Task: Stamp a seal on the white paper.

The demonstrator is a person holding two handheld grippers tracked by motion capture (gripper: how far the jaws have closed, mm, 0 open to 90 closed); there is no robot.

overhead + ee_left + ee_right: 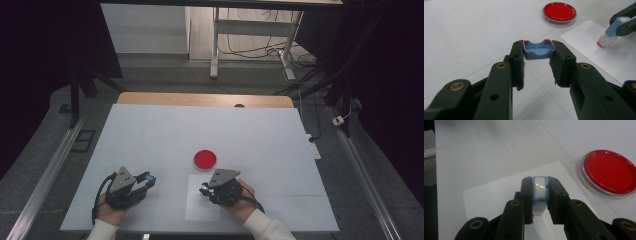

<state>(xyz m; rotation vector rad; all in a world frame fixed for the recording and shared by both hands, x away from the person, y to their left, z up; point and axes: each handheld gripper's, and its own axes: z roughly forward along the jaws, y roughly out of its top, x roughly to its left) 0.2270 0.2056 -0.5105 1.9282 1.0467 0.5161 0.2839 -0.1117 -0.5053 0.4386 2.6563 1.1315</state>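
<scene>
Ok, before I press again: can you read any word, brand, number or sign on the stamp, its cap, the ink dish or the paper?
None can be read.
Stamp, in the right gripper: plain blue and white, no lettering seen.
Cap, in the left gripper: blue with red ink smears, no text.
Red ink dish: no label visible.
White paper: blank where it shows.
Grey plates on the grippers: small dark marks, too small to read.

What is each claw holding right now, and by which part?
The left claw grips a blue cap by its two sides. The right claw clamps a blue stamp by the sides of its body, its white end on the paper.
</scene>
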